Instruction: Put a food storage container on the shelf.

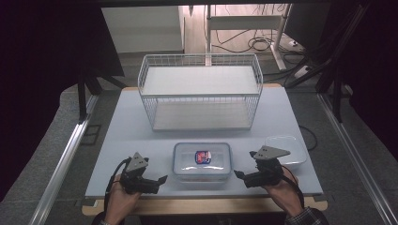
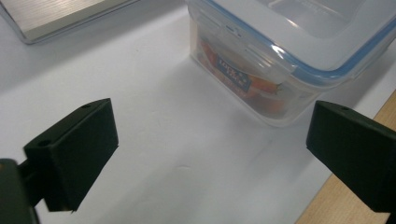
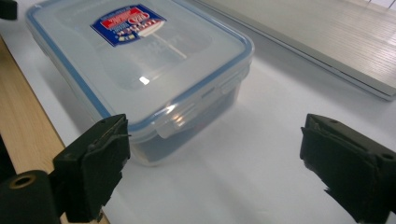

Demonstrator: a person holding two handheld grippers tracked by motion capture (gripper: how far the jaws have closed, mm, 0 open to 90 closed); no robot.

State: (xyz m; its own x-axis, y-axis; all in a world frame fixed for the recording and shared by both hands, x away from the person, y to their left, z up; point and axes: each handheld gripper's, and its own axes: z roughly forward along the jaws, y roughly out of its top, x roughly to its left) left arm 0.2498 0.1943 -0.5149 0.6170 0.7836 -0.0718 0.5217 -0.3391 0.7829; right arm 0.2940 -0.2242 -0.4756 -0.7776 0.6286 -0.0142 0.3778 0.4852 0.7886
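One clear rectangular plastic food container with a blue-sealed clip-on lid point(image 1: 202, 161) sits near the front edge of a pale grey tabletop point(image 1: 126, 140), flanked by two hand-held grippers; behind it stands one white wire basket with two flat shelves point(image 1: 201, 90), and to its right lies one empty shallow clear plastic tub point(image 1: 287, 148); the basket and the tub are each well apart from the container.

The container's lid is on, its side clips folded down, and a blue-and-red label point(image 3: 128, 23) is stuck to the top; through the translucent wall in the left gripper view, a printed band and something orange-red show inside point(image 2: 243, 81), too blurred to name; a strip of bare wooden board point(image 1: 202, 205) runs just in front of the tabletop.

The left gripper point(image 1: 160, 180), held in the person's left hand point(image 1: 123, 197), hovers just to the left of the container with its black jaws spread wide; it holds nothing and touches nothing, and in its own view the container's corner lies ahead between the jaws; the right gripper point(image 1: 237, 174), held in the right hand point(image 1: 284, 187), sits just right of the container, its jaws likewise wide apart and empty; in its own view one jaw appears close to the container's near corner, though contact cannot be told.
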